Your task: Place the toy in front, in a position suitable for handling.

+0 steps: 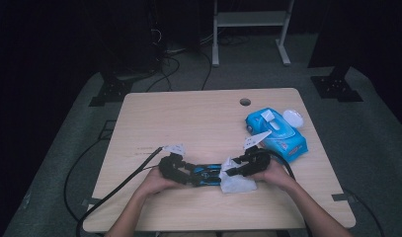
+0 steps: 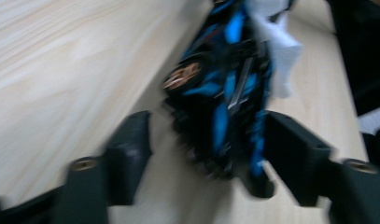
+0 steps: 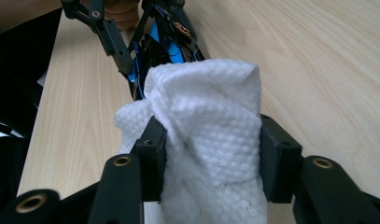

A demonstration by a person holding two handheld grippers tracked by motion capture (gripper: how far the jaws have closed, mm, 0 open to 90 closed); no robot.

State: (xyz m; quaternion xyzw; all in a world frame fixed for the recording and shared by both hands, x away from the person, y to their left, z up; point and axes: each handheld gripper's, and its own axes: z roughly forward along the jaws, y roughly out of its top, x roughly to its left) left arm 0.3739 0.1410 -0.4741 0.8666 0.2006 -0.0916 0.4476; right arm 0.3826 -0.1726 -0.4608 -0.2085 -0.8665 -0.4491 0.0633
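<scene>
Soft white wipe (limp, light) sits pinched in the right hand-held gripper; left hand-held gripper loosely straddles the rigid toy car.

Dim room, grey carpet, white shelf frame

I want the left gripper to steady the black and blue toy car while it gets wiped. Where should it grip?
Grip the toy car across its narrow body at the end away from the white wipe, coming in along its length. It lies lengthwise between both grippers, and the left gripper already straddles that end, leaving the wiped end free.
</scene>
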